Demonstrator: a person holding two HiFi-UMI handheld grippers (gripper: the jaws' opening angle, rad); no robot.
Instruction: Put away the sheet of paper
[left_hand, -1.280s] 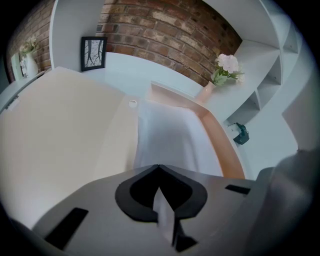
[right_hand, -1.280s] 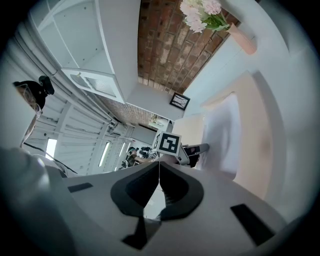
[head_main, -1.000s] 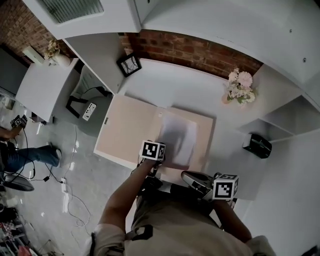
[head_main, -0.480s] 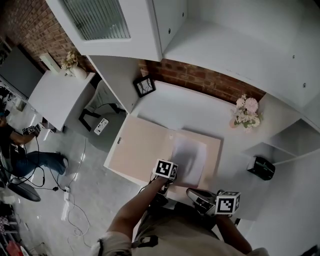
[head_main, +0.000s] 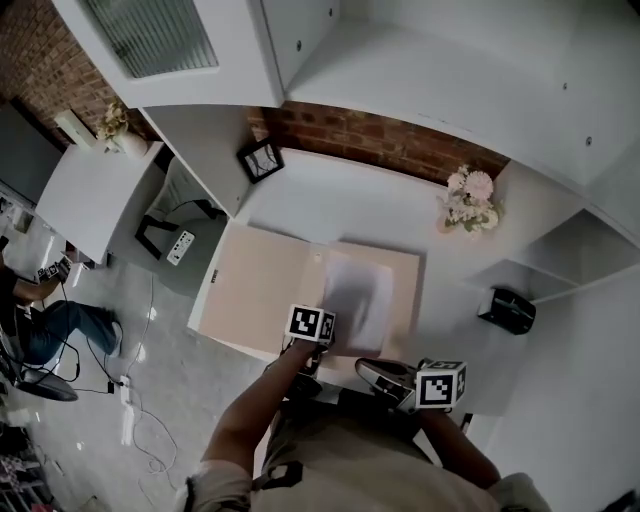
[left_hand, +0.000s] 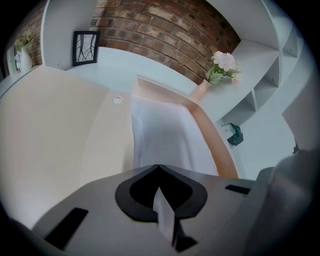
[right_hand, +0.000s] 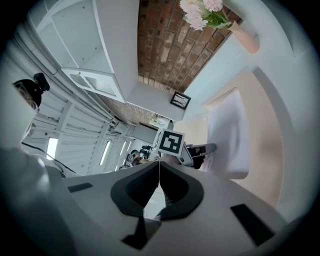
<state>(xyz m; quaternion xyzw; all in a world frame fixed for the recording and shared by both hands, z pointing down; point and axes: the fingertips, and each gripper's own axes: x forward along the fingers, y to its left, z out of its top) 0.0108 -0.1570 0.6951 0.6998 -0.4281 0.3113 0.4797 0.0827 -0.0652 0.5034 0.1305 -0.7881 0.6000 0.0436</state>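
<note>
Sheet of paper (head_main: 357, 288): white, it lies flat on the right half of an open beige folder (head_main: 255, 285), on the white desk (head_main: 380, 215).
Long axis: in the head view it runs from 6 o'clock to 12 o'clock; the near short edge is toward the person and the far short edge points at the brick wall.
Left gripper (left_hand: 159, 169): the jaws are closed on the near edge of the sheet, and a thin strip of paper shows between them; from there the sheet stretches away toward about 12 o'clock.
Right gripper (right_hand: 159, 165): the jaws are pressed together with nothing between them; it is at about 5 o'clock from the sheet, near the desk's front edge and apart from the paper.
Flowers (head_main: 468, 197): pink and white, at 1 o'clock from the sheet, close to the wall.
Picture frame (head_main: 260, 158): black, at 11 o'clock, beside the wall.
</note>
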